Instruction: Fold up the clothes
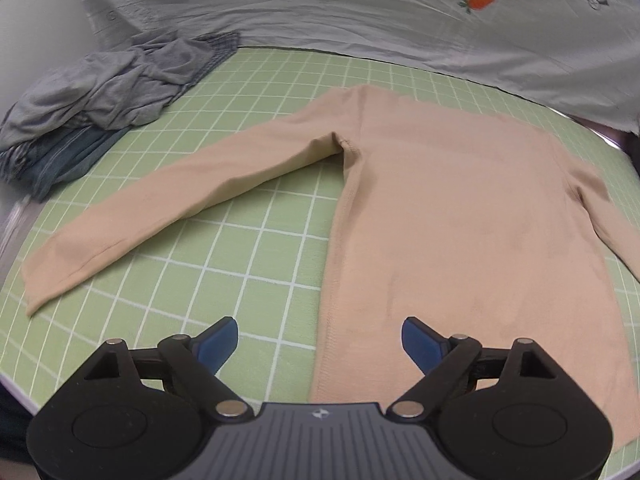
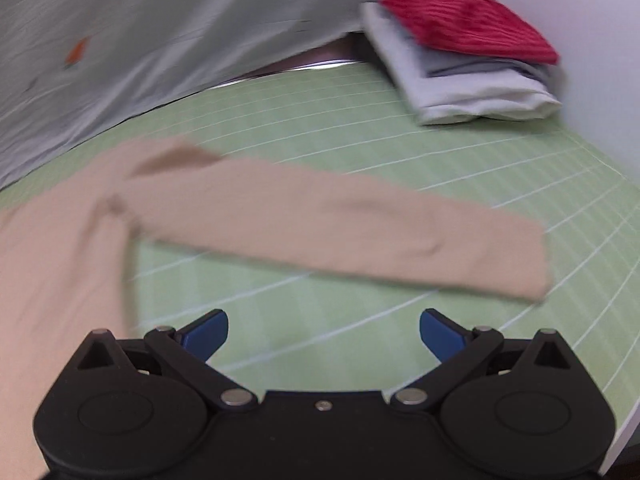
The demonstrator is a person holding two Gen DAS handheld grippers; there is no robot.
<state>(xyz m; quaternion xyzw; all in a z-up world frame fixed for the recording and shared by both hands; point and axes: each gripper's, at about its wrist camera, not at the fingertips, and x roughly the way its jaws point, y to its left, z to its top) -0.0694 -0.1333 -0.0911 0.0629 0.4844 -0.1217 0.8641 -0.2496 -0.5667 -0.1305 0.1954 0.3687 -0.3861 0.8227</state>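
Note:
A beige long-sleeved shirt lies flat on the green grid mat, both sleeves spread out. Its left sleeve runs toward the mat's left edge. In the right wrist view the other sleeve stretches to the right, and the picture is blurred. My left gripper hovers open over the shirt's lower left hem, nothing between its blue fingertips. My right gripper is open too, above bare mat just in front of the right sleeve.
A crumpled pile of grey and blue clothes sits at the mat's far left. A folded stack with a red top piece lies at the far right. A person in a pale shirt with a carrot patch stands behind the table.

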